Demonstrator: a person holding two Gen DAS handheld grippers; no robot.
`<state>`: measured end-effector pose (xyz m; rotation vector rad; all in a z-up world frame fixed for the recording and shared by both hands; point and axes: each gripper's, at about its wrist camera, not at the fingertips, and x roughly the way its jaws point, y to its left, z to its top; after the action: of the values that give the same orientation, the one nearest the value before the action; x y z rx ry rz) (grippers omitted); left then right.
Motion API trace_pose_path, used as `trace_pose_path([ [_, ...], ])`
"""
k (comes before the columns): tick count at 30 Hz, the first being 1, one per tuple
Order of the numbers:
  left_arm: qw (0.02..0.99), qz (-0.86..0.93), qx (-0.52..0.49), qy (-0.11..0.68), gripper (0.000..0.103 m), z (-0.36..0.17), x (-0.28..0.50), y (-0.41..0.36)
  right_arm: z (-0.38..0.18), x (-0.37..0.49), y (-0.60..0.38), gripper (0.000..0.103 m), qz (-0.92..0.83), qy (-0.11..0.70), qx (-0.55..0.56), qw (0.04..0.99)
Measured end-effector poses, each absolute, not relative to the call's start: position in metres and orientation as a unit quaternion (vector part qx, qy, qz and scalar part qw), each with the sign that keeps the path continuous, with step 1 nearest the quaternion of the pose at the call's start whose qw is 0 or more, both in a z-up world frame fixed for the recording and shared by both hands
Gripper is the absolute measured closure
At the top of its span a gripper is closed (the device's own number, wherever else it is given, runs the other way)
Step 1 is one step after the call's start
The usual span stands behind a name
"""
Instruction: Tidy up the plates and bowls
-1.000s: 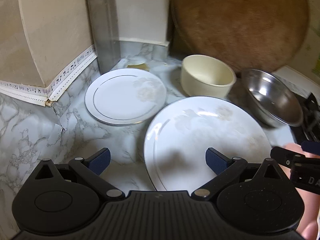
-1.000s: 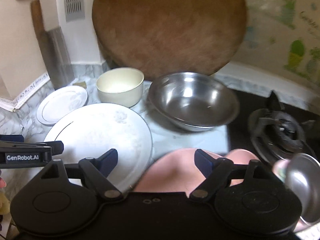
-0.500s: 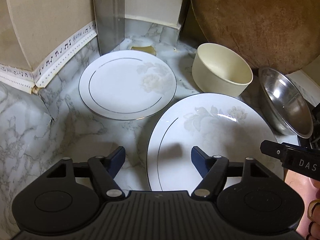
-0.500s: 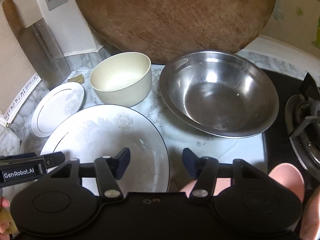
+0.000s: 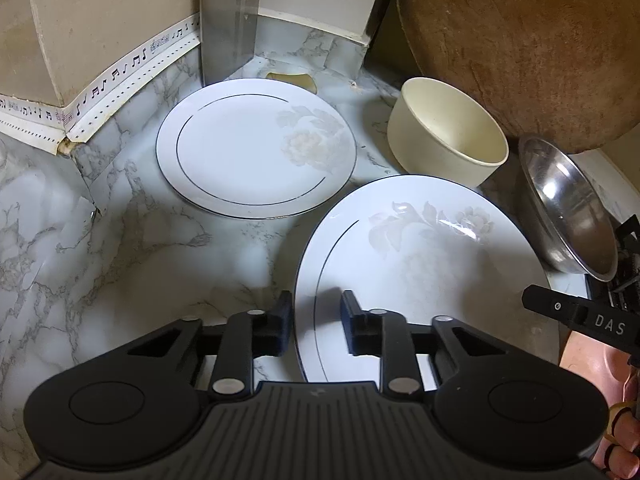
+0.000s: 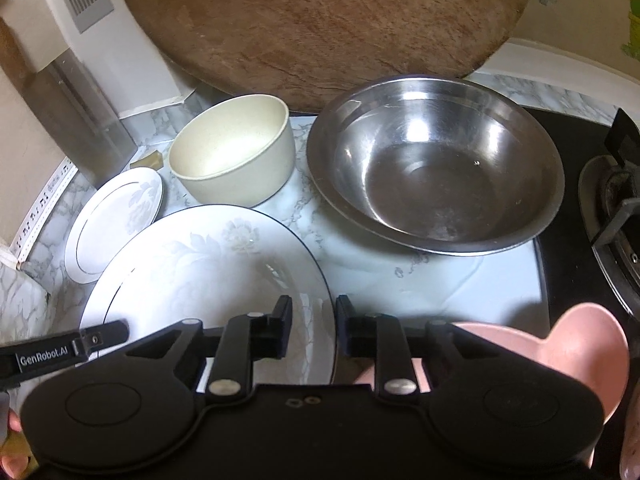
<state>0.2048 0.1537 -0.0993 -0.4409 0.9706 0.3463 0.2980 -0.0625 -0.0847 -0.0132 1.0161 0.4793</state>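
A large white floral plate (image 5: pixel 420 264) lies on the marble counter; it also shows in the right wrist view (image 6: pixel 200 276). My left gripper (image 5: pixel 316 326) straddles its left rim with the jaws narrowed around the edge. My right gripper (image 6: pixel 312 328) straddles its right rim the same way. A smaller white plate (image 5: pixel 252 148) lies behind to the left, also in the right wrist view (image 6: pixel 116 220). A cream bowl (image 5: pixel 444 136) (image 6: pixel 232 156) and a steel bowl (image 6: pixel 436 164) (image 5: pixel 568 208) stand behind.
A big round wooden board (image 6: pixel 320 28) leans on the back wall. A cleaver blade (image 5: pixel 226 20) stands in the corner. A gas burner (image 6: pixel 616 216) is at the right. A pink heart-shaped dish (image 6: pixel 560 356) sits under my right gripper.
Both grippers moved forward and down to the large plate and narrowed their jaws from wide open around its opposite rims.
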Motion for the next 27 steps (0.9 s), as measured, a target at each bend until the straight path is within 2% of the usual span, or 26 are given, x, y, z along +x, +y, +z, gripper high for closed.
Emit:
trace_pose_path([
  [6,0.849,0.169,-0.201,0.458,0.082,-0.097,0.202,0.155,-0.084,0.295,-0.062,0.09,0.214,0.482,-0.009,0.849],
  [27,0.862,0.172,-0.188,0.438,0.084,-0.075,0.126,0.173,-0.066,0.218,-0.047,0.092,0.24,0.463,-0.018,0.853],
])
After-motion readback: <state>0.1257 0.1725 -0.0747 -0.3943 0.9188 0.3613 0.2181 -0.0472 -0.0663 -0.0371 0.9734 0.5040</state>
